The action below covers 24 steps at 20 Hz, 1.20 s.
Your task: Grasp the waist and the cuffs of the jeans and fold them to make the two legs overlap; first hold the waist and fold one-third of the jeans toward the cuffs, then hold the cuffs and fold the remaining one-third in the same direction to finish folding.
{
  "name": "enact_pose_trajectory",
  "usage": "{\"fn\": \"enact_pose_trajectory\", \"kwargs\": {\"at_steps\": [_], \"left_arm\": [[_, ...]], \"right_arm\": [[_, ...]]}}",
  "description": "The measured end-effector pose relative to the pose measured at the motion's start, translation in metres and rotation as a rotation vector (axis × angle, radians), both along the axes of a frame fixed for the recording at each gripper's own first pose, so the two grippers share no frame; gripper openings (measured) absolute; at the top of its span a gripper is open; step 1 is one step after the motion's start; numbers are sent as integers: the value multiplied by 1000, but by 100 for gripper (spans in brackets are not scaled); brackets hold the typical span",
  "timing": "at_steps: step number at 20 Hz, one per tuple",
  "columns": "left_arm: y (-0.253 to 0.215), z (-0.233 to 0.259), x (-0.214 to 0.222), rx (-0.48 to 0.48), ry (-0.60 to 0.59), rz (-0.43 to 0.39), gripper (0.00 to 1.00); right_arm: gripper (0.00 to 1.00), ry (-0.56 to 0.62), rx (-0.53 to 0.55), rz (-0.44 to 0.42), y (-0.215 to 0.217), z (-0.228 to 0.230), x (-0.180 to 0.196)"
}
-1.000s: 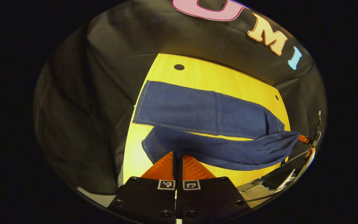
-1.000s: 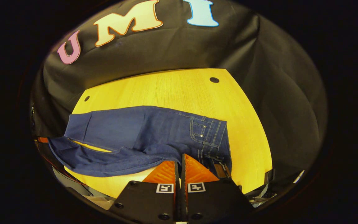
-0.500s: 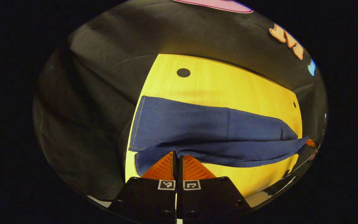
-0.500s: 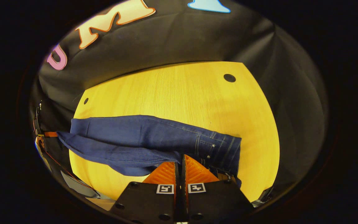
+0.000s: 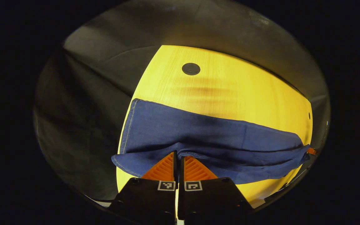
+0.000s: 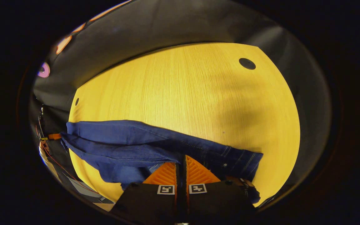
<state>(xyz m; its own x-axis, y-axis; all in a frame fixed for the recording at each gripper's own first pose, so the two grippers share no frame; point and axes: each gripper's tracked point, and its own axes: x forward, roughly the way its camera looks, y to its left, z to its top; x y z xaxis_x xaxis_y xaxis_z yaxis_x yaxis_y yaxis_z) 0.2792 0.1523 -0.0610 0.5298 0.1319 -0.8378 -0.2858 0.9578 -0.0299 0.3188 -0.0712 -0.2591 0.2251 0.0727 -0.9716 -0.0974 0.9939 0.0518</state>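
Two tongs, left [image 5: 177, 153] and right [image 6: 181, 157], pinching one jeans [image 5: 198, 137].

**Open tabletop beyond the denim, walls close behind**

Past the jeans [image 5: 198, 134] the yellow wooden table [image 5: 230, 90] lies bare right up to its far edge, broken by just a dark round hole [image 5: 191, 68] near the corner. In the right gripper view the same table [image 6: 183, 93] spreads wide and free beyond the jeans [image 6: 130, 140], another hole [image 6: 247, 63] far right. The booth's wall [image 6: 167, 28] stands close behind the far edge.
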Motion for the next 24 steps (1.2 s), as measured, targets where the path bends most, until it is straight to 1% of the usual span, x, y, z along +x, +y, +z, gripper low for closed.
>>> {"fn": "enact_pose_trajectory", "kwargs": {"at_steps": [2, 3, 4, 6, 7, 8, 9, 10, 11, 13, 15, 16, 17, 18, 19, 20, 23, 24], "left_arm": [[2, -6, 6, -2, 5, 25, 0], [3, -6, 9, -1, 6, 34, 0], [3, -8, 10, 5, 5, 40, 0], [6, -3, 11, 33, -4, 50, 0], [8, 0, 13, 44, -20, 54, 1], [10, 2, 14, 56, -34, 60, 17], [15, 9, 13, 76, -51, 75, 29], [20, 13, 13, 86, -76, 86, 45], [25, 17, 12, 93, -99, 101, 61], [27, 21, 6, 67, -143, 121, 94], [27, 26, -1, 30, -183, 140, 96], [31, 30, -5, 29, -209, 149, 91], [37, 36, -7, 39, -234, 158, 93], [39, 45, -10, 53, -257, 168, 87], [41, 55, -13, 63, -275, 176, 92], [42, 65, -16, 67, -285, 184, 92], [38, 71, -28, 68, -299, 186, 92], [37, 74, -30, 75, -299, 186, 92]], "right_arm": [[2, 5, 11, -15, -1, -2, 2], [0, 5, 21, -25, 0, 0, 3], [0, -9, 34, -40, 0, 0, 7], [12, -54, 83, -93, 5, 5, 21], [29, -77, 97, -110, 4, 11, 26], [47, -109, 101, -119, 0, 16, 31], [65, -144, 122, -124, -4, 26, 37], [82, -198, 131, -141, -10, 38, 48], [100, -243, 136, -155, -14, 49, 50], [99, -317, 123, -194, -27, 72, 52], [99, -368, 108, -240, -46, 94, 42], [99, -384, 100, -267, -57, 102, 33], [99, -395, 91, -297, -71, 109, 20], [99, -395, 79, -323, -84, 110, 5], [98, -388, 67, -347, -96, 110, -12], [94, -374, 56, -375, -111, 105, -31], [94, -310, 51, -448, -138, 79, -78], [99, -293, 45, -462, -145, 69, -88]]}}
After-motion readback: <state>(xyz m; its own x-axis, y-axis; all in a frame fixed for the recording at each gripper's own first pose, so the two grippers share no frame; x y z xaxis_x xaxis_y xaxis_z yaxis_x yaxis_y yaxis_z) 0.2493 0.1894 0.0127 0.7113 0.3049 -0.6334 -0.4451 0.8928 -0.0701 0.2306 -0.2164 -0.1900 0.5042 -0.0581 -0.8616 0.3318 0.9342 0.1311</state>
